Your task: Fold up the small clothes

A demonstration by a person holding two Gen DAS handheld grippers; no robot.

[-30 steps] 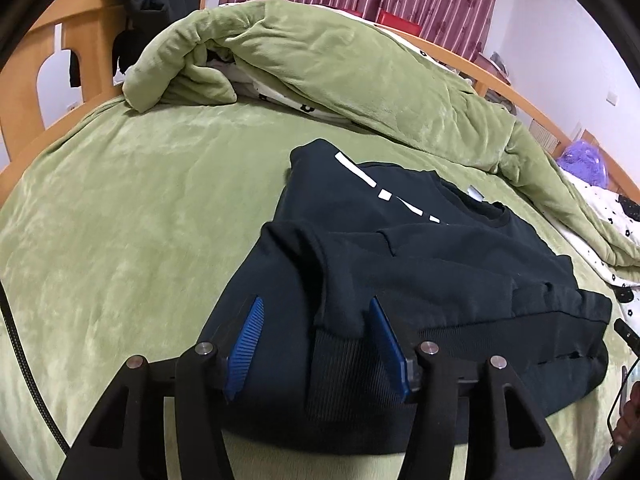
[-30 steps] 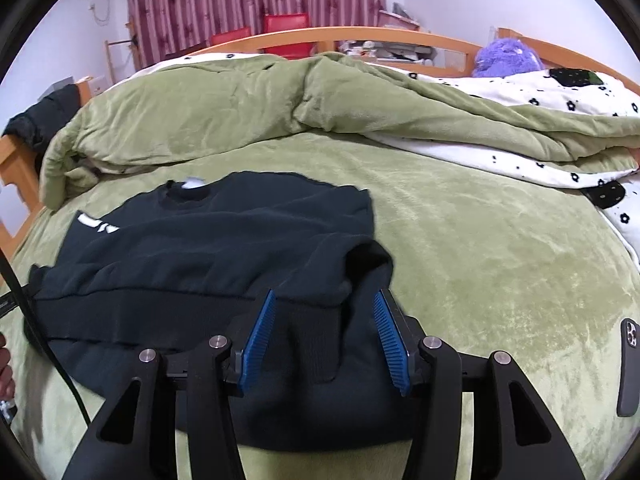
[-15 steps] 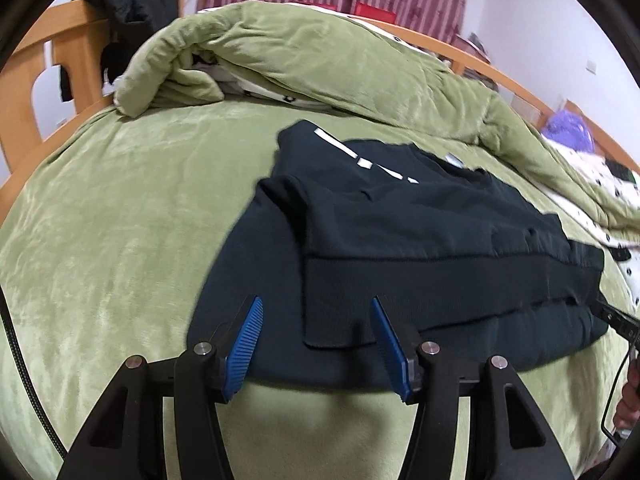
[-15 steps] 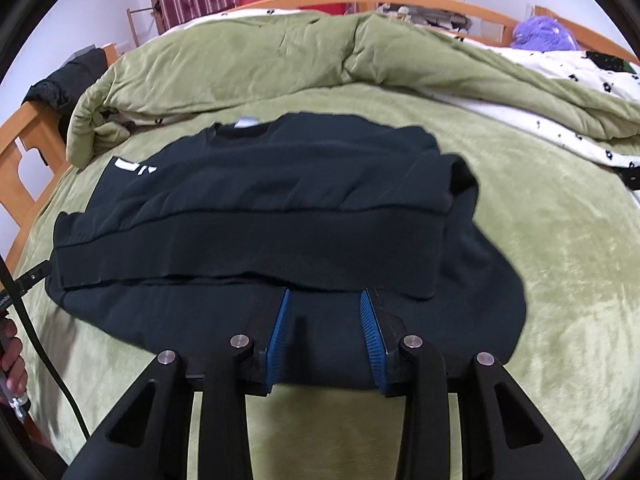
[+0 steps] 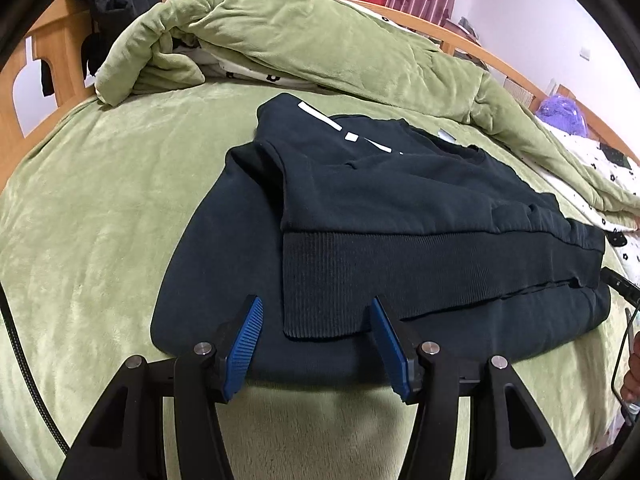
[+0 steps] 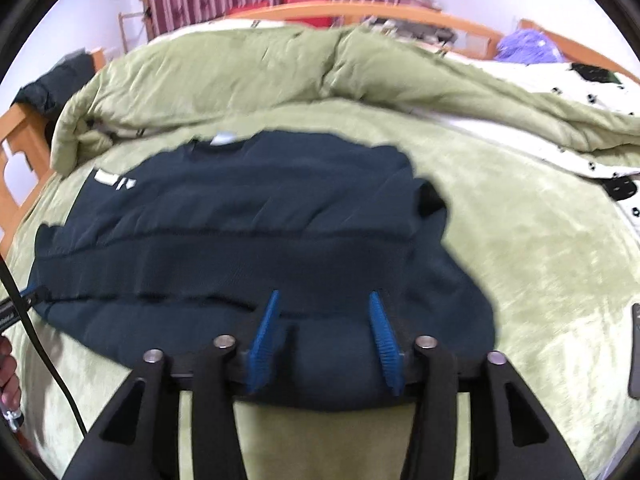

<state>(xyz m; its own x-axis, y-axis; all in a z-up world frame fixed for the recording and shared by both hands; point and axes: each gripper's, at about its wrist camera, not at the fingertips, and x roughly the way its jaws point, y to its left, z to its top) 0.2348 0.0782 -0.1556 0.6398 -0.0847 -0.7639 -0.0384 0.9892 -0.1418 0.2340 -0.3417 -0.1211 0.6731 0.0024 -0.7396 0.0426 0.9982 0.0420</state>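
A dark navy sweatshirt (image 5: 400,208) with white marks near its shoulder lies on the green bedspread, its ribbed hem (image 5: 400,272) folded up over the body. It also shows in the right wrist view (image 6: 248,216). My left gripper (image 5: 316,320) is open and empty just in front of the hem's left corner. My right gripper (image 6: 324,320) is open and empty over the sweatshirt's near edge, toward its right side.
A rumpled green quilt (image 5: 320,40) lies along the far side of the bed. A wooden bed frame (image 5: 52,52) with a dark garment over it stands at the left. A phone (image 6: 634,352) lies on the bedspread at the right. A black cable (image 6: 40,352) runs at the left.
Both grippers let go of the hem after folding it up onto the body, and drew back toward the near edge. The sweatshirt now lies flatter.
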